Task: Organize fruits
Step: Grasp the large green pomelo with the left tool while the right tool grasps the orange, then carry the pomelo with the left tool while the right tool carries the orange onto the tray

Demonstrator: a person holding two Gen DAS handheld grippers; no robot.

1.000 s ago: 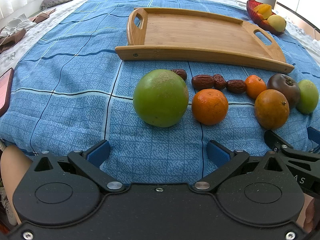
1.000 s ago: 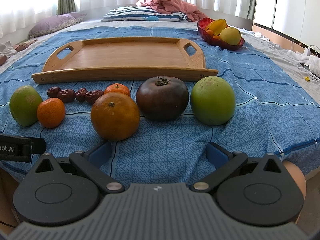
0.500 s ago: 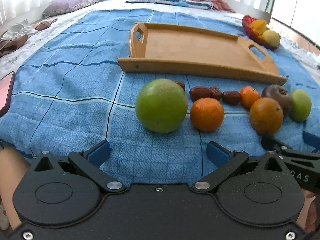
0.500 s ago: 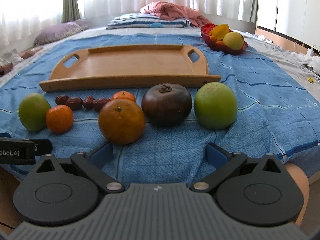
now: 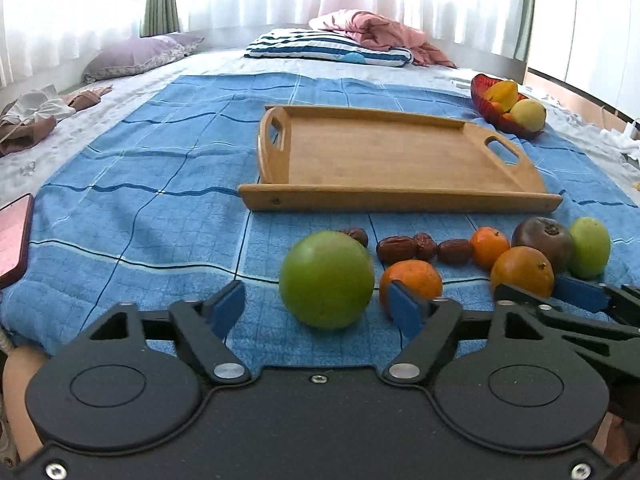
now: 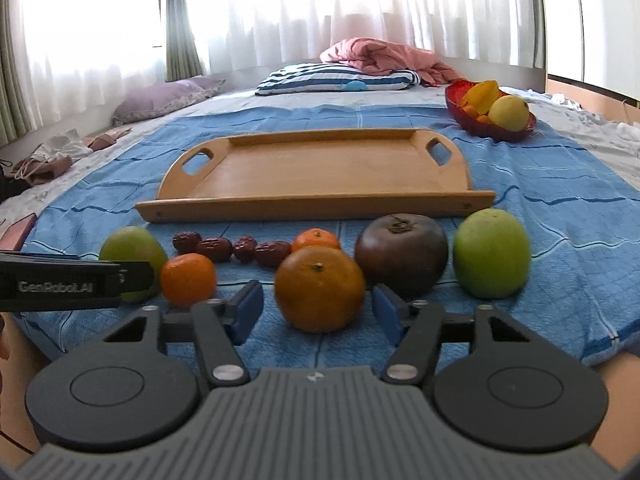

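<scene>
Now both tools [image 5: 318, 312] [image 6: 316, 316] angle down, jaws just narrowing.

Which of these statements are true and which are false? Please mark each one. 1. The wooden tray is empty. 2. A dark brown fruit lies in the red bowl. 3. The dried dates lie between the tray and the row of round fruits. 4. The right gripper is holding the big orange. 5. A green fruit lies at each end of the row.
1. True: the wooden tray holds nothing.
2. False: the dark brown fruit lies on the blue blanket; the red bowl holds yellow and orange fruit.
3. True: the dried dates lie just in front of the tray.
4. False: the right gripper is open; the big orange sits beyond its pads, untouched.
5. True: left green fruit, right green fruit.
</scene>
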